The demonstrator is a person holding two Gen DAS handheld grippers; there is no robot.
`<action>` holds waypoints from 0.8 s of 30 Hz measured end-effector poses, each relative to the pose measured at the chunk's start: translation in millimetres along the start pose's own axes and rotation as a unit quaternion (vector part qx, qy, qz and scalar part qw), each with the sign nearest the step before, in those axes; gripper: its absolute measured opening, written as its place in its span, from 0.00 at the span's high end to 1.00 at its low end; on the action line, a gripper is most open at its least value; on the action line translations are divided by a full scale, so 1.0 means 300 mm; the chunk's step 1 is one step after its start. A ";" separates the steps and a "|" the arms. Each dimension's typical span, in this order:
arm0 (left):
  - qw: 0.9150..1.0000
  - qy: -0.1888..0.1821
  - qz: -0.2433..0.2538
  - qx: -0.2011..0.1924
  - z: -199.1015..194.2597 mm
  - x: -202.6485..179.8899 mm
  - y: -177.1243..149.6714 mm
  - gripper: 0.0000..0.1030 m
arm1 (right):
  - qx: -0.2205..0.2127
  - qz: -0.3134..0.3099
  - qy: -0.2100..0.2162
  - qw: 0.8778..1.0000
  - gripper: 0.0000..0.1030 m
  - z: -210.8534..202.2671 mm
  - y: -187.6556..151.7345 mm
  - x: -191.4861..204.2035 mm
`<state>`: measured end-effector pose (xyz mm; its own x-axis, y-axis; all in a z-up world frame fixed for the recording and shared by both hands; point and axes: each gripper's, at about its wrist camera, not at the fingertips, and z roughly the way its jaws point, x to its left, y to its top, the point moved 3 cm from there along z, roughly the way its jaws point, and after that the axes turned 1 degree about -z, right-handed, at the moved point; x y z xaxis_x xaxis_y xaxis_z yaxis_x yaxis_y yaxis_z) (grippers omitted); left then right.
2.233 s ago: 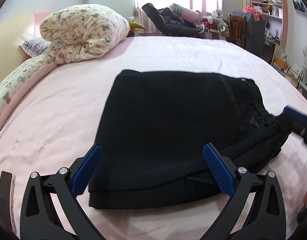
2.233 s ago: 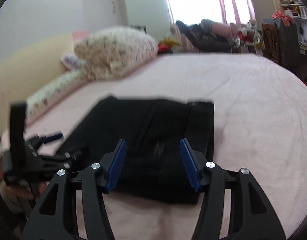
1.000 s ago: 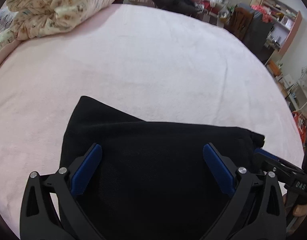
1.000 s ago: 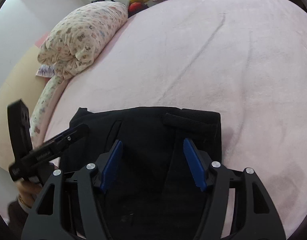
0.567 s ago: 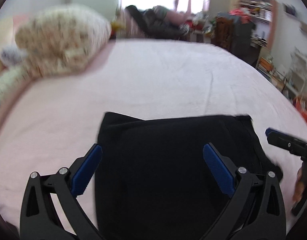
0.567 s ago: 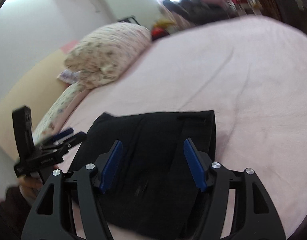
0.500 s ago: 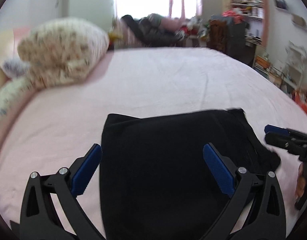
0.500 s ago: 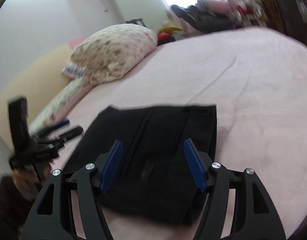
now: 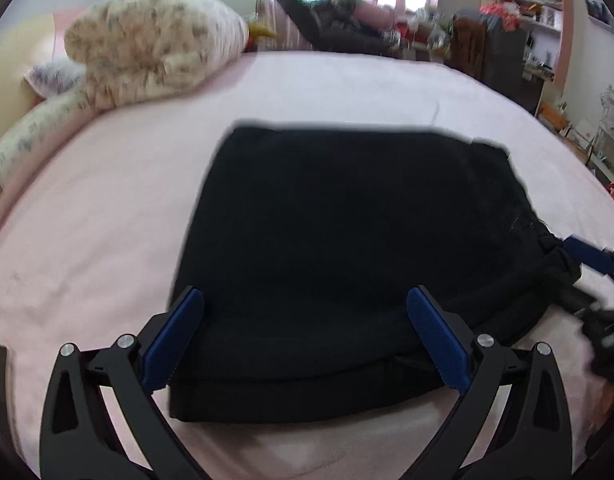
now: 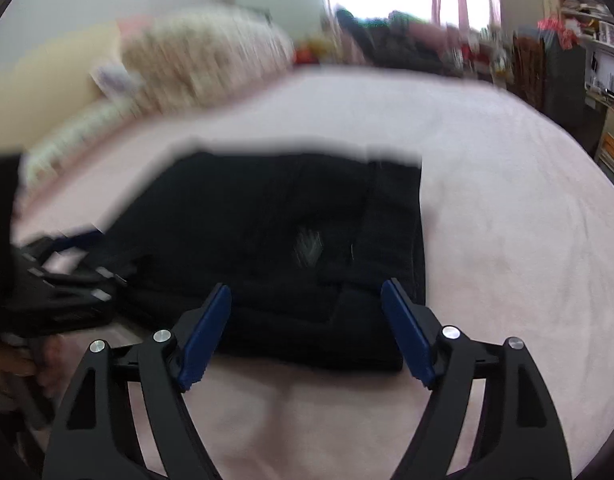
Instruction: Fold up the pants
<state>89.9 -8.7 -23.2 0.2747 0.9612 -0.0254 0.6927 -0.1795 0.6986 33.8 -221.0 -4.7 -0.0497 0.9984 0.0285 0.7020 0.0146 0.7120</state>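
Pants (image 9: 347, 240) sit as a compact stacked black rectangle on the pink bed (image 9: 107, 208), folding looks basically done, maybe a final tidy left; left tongs (image 9: 307, 336) apart and empty, right tongs (image 10: 307, 328) opening, nothing gripped.

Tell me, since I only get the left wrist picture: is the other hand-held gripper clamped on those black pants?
Observer: No. In the right wrist view the right hand-held gripper has its jaws opening, and its pads press on nothing. The folded black pants lie flat on the pink bedspread beneath it.
Operator: And who is carrying the camera I'm looking through?
Observer: A person. At the lower left of the right wrist view, a blurred hand grips the handle of the left hand-held gripper, which sits at the left side of the pants.
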 end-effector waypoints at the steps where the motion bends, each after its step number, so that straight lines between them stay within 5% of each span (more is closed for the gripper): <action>1: 1.000 0.008 0.006 -0.006 -0.002 -0.007 -0.006 0.02 | -0.004 -0.007 -0.011 1.000 0.23 0.004 -0.014 0.009; 4: 1.000 0.008 0.000 -0.001 0.004 -0.003 -0.012 0.02 | -0.011 -0.024 -0.037 0.999 0.23 0.011 -0.022 0.034; 18: 1.000 0.010 0.002 -0.013 0.002 -0.003 -0.026 0.02 | -0.011 -0.028 -0.032 0.999 0.23 0.011 -0.031 0.025; 24: 1.000 0.016 0.007 -0.019 -0.008 -0.006 -0.024 0.02 | -0.006 -0.023 0.001 1.000 0.22 -0.014 -0.008 0.010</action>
<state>82.7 -8.5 -26.5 0.2619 0.9651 0.0064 0.6637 -0.1849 0.7248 28.9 -218.4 -3.3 -0.0823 0.9966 -0.0030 0.6906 0.0592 0.7208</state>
